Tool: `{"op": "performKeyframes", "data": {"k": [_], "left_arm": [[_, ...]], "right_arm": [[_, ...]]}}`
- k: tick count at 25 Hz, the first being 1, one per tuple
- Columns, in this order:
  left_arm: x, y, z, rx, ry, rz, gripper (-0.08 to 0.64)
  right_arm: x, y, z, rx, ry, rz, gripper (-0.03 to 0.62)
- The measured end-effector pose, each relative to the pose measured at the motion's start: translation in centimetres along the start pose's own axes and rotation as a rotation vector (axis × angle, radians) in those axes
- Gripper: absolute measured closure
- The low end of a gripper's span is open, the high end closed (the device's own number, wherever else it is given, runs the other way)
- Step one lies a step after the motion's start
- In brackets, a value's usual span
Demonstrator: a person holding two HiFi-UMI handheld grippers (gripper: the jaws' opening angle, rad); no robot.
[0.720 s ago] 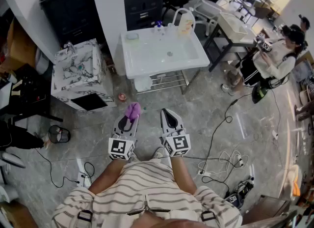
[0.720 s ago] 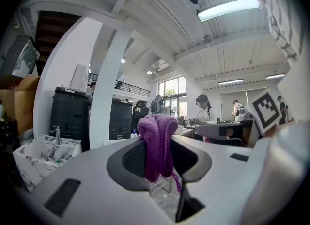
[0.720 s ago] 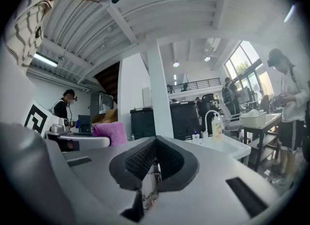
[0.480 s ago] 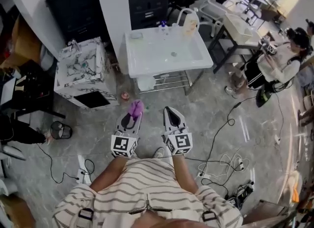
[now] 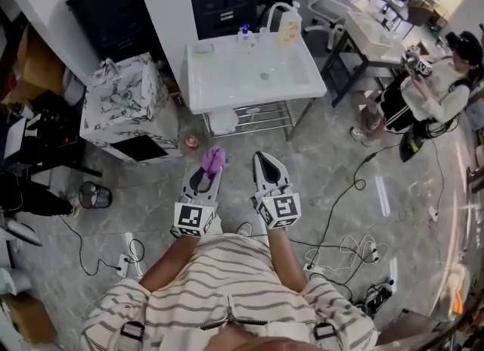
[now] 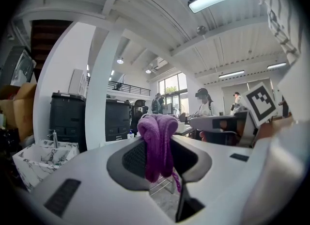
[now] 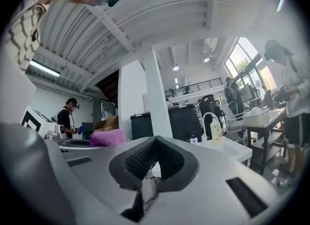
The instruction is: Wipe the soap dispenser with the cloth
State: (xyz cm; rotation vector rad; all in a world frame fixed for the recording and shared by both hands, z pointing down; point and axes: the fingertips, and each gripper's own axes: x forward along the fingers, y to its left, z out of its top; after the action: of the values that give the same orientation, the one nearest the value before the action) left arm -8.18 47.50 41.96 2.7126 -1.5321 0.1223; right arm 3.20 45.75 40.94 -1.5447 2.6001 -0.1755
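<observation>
Facing the sink [image 5: 227, 92], purple cloth [image 5: 212, 160] gripped
The left gripper [image 5: 206, 175] fingers clamp it; right gripper [image 5: 265, 162] fingers closed, empty; soap dispenser [image 5: 288, 29] well beyond both fingertips.

Sink [image 5: 249, 103] far, centre; soap dispenser [image 5: 288, 30] on its far rim, right end. Cabinet [image 5: 121, 115] left of sink. Cloth [image 5: 213, 158] near, in left gripper [image 5: 209, 170].

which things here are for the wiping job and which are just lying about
For the job: purple cloth, clamped in the left claw; soap dispenser on the sink back edge; right claw, shut and empty.
Lying about: marbled box, floor cables, black bin.
</observation>
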Motion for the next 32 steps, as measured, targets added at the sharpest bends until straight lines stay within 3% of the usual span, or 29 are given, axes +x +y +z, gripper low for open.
{"op": "performKeyframes", "data": {"k": [6,11,21,32], "left_arm": [[2.3,-0.4,-1.2,-0.031,0.028,0.005,0.442],[6.9,2.0,-2.8,-0.045,0.039,-0.007,0.442],[22.2,13.3,-1.1,-0.076,0.019,0.000,0.443],[36.9,22.5,1.5,-0.097,0.041,-0.081,0.443]], "right_arm": [[0.6,-1.9,-1.1,0.018,0.023,-0.004,0.586],[5.1,-4.2,-2.6,0.006,0.047,-0.007,0.588],[22.3,-11.0,-1.3,-0.036,0.053,0.014,0.587],[37.1,-18.6,1.1,-0.028,0.087,-0.082,0.587]]}}
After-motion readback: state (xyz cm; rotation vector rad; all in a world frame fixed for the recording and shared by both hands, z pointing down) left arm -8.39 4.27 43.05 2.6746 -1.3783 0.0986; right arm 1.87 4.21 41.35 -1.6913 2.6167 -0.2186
